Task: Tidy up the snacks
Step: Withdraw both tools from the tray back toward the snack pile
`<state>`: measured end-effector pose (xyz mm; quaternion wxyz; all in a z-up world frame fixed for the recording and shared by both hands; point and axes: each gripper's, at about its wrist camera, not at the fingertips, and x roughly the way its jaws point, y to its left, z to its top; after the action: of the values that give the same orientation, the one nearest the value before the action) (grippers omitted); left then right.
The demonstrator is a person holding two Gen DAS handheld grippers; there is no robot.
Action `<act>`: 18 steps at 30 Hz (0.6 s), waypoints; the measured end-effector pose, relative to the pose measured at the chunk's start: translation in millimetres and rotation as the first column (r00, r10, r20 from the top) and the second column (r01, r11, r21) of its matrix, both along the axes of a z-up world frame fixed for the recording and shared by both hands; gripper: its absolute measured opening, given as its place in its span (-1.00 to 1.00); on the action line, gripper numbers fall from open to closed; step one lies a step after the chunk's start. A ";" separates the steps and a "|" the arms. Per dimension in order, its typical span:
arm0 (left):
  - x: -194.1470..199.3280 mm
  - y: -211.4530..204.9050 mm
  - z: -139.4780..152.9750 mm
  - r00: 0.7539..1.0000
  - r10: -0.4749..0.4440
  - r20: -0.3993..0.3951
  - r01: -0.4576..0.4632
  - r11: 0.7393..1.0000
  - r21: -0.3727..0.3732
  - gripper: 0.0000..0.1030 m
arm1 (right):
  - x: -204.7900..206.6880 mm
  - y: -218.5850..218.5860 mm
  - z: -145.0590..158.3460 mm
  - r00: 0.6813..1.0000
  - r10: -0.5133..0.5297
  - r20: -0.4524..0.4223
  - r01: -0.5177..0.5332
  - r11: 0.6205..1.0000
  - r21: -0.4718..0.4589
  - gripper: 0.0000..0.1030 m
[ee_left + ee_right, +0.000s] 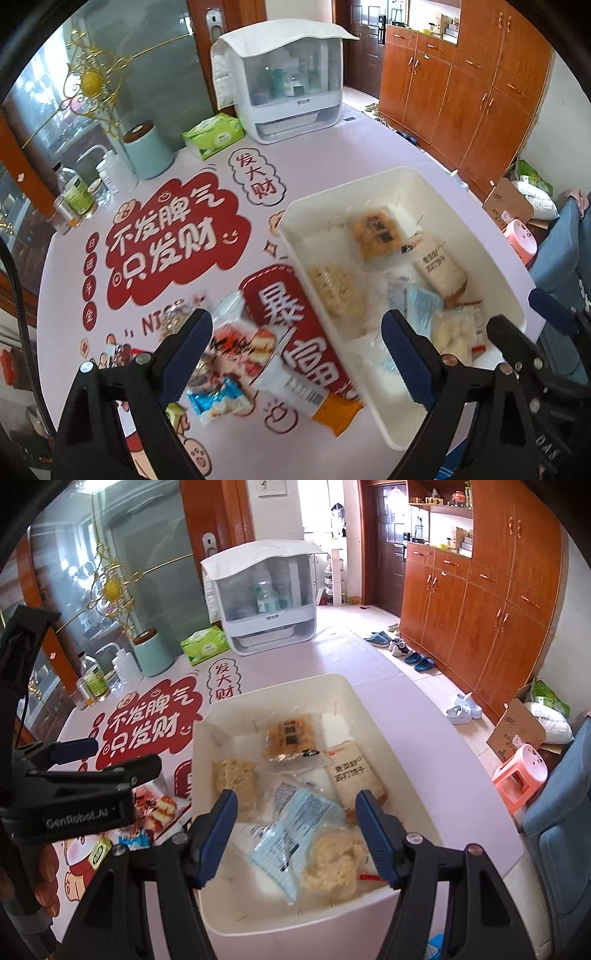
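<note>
with both the left gripper [295, 354] and right gripper [297, 834] wide open and empty, lower left squarely over the loose table snack packets [229, 354] beside the white plastic bin [369, 192].

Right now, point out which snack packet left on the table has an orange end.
The long white packet with the orange end, lying beside the white bin. The other loose packets show red and blue wrappers, no orange.

Tablecloth [207, 439] is showing red bubble 不发脾气只发财 [170, 236] at ten o'clock, 发大财 [257, 180] at twelve, 暴富 [295, 332] at center. Left gripper [88, 753] body is reading GenRobot.AI [77, 816].
</note>
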<state>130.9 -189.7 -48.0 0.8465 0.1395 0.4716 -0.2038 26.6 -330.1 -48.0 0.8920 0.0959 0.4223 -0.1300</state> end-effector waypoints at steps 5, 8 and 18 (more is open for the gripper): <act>-19.0 28.3 -6.4 1.000 0.012 0.009 -0.012 1.000 0.014 0.79 | -7.0 17.0 -4.0 1.000 0.029 -0.005 -0.029 1.000 0.009 0.30; -28.2 46.4 -9.3 1.000 0.029 0.004 -0.029 1.000 0.009 0.79 | -13.4 27.0 -3.0 0.999 0.047 0.009 -0.047 0.999 0.025 0.30; -55.0 106.7 -17.3 0.996 0.086 0.019 -0.086 0.996 0.027 0.79 | -27.5 81.7 -3.5 0.985 0.163 0.048 -0.167 0.983 0.074 0.30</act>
<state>75.9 -83.0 -65.2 0.8568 0.1325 0.4722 -0.1595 -1.0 -248.4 -51.5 0.9039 0.0979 0.4147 -0.0371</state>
